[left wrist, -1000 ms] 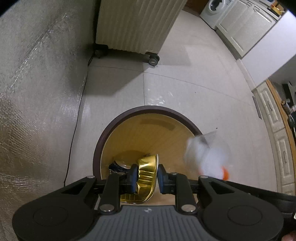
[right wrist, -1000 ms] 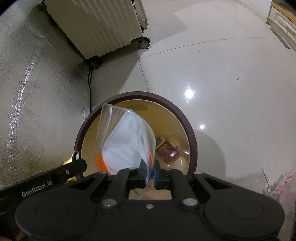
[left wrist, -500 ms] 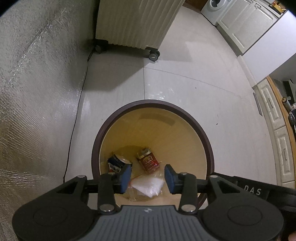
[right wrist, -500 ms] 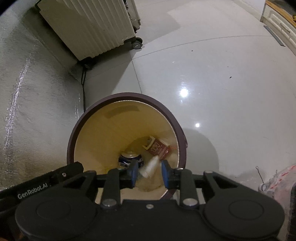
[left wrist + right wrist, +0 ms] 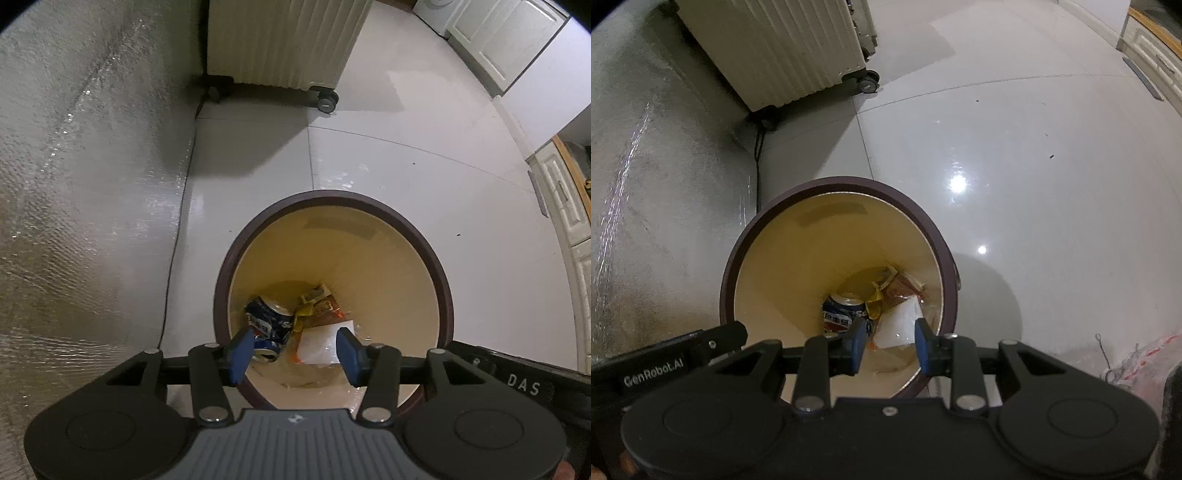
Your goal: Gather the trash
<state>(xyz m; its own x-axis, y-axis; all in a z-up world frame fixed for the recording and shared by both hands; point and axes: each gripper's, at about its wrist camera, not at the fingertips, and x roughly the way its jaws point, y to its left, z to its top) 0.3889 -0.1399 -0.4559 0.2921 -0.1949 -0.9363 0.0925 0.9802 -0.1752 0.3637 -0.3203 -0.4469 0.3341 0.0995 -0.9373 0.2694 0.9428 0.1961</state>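
flanking the bin: ribbed suitcase and foil-covered wall.

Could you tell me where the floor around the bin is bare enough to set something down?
The tiles between the bin, the suitcase and the cabinets lie bare. The strip between the bin and the foil-covered wall is narrow, with a cable along it.

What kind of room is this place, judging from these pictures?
Probably a home kitchen or utility area: glossy floor tiles, white panelled cabinets, what looks like a washing machine, a wheeled radiator heater and a trash bin.
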